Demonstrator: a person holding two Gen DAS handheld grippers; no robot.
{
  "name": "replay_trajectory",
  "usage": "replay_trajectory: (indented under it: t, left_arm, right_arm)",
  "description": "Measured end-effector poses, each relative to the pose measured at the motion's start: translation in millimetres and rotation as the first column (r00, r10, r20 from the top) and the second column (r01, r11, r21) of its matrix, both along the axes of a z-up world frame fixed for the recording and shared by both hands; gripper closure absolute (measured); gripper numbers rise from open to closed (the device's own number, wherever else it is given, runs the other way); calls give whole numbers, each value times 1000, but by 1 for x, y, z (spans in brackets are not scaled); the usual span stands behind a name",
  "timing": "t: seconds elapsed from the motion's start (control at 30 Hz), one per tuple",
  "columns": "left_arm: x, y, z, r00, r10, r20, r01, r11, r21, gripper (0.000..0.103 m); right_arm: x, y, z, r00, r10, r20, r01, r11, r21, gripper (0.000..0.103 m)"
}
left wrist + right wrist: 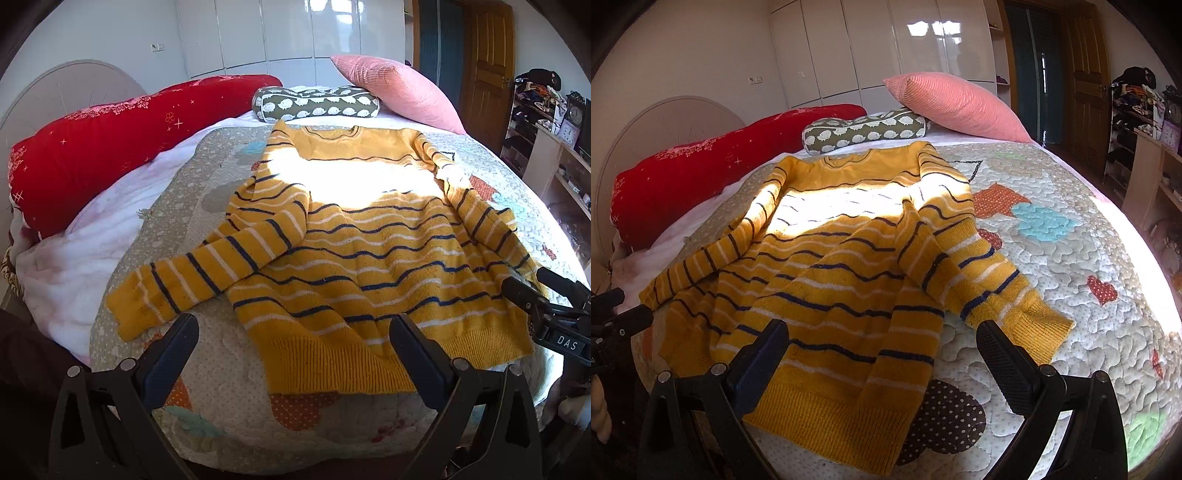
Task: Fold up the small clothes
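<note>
Yellow striped sweater (369,240) flat on quilt (1071,258), seemingly ungripped; left gripper (294,338), right gripper (881,343) jaws spread.

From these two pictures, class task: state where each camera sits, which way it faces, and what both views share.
Left wrist: rides the left gripper, open, at the bed's foot, facing the headboard over the sweater's hem; the right gripper shows at right.
Right wrist: rides the right gripper, open, further right, same heading.
Shared: sweater, red pillow, pink pillow, quilt.

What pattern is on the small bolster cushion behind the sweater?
White hedgehogs on olive green bolster cushion; clearest in the right wrist view.
</note>
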State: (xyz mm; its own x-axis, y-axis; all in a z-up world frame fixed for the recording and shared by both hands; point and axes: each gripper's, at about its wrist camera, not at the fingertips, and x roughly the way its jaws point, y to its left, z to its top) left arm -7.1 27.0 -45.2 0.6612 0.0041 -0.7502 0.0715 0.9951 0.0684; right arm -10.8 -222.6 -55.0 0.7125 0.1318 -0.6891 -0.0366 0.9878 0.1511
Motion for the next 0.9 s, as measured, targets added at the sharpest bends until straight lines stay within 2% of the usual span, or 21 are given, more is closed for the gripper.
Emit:
replay_trajectory:
  t: [0.13,0.23,0.37,0.43,0.57,0.67,0.8,0.87,0.9]
  left_arm:
    - [14,-3,-25,999,-8,-50,8,1000,0,0]
    - [24,-4,-45,996,-5,-94,6,1000,8,0]
    - [31,1,-69,987,3,-159,-4,1000,-11,0]
    - [30,5,-72,987,5,-158,-11,999,-34,0]
    - [29,5,-75,987,-2,-162,-2,1000,-29,0]
    - [28,9,-77,984,0,-180,-12,998,-62,0]
    - [25,12,-75,982,-23,-190,9,997,-76,0]
    - [22,18,-68,981,-32,-192,9,993,-121,2]
    - [19,20,-63,981,-43,-191,15,989,-146,4]
  right_arm:
    - [10,-1,-20,997,-9,-72,9,1000,-1,0]
    - [18,-6,-37,988,-27,-150,32,999,34,0]
    - [18,-5,-40,989,-31,-146,35,999,27,0]
    - [19,-4,-41,988,-41,-151,45,999,21,0]
    - [19,-2,-44,989,-70,-129,73,997,16,0]
    - [22,0,-45,990,-62,-126,61,998,-10,0]
    - [22,-3,-45,993,-64,-104,65,998,8,0]
    - [22,-4,-41,992,-50,-114,52,998,19,0]
    - [21,-9,-36,991,-46,-125,52,998,45,4]
